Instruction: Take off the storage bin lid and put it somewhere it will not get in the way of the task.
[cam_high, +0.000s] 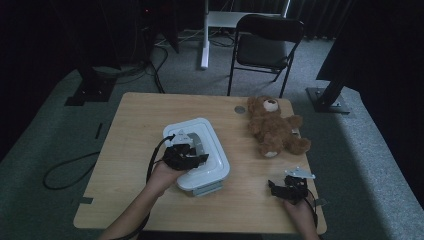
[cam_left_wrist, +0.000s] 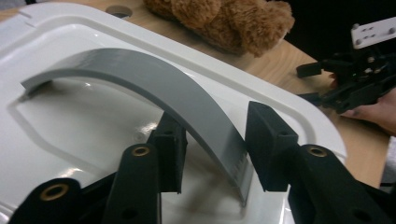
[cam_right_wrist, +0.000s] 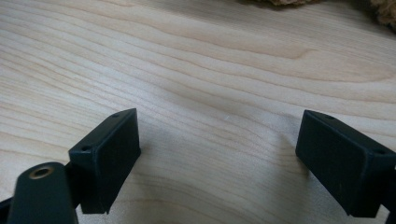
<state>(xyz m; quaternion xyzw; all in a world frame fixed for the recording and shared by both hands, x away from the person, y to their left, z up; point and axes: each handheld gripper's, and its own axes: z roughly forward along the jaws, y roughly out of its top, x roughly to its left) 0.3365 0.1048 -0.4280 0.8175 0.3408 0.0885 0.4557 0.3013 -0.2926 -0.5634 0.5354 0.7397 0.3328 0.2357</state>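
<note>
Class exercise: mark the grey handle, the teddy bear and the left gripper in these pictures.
grey handle (cam_left_wrist: 154, 84): left gripper view, top of its arch.
teddy bear (cam_high: 272, 128): high view, its belly.
left gripper (cam_left_wrist: 212, 149): left gripper view, midway between its fingertips, astride the handle.

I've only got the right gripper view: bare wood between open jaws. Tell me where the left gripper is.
Observer: The left gripper sits over the white box, jaws astride its grey handle.
Operator: Report the grip.
Observer: A thin gap shows beside one pad, so it is not clamped.
Operator: Say what lies near my side.
Observer: A teddy bear lies on the table beyond the right gripper, apart from the box.
</note>
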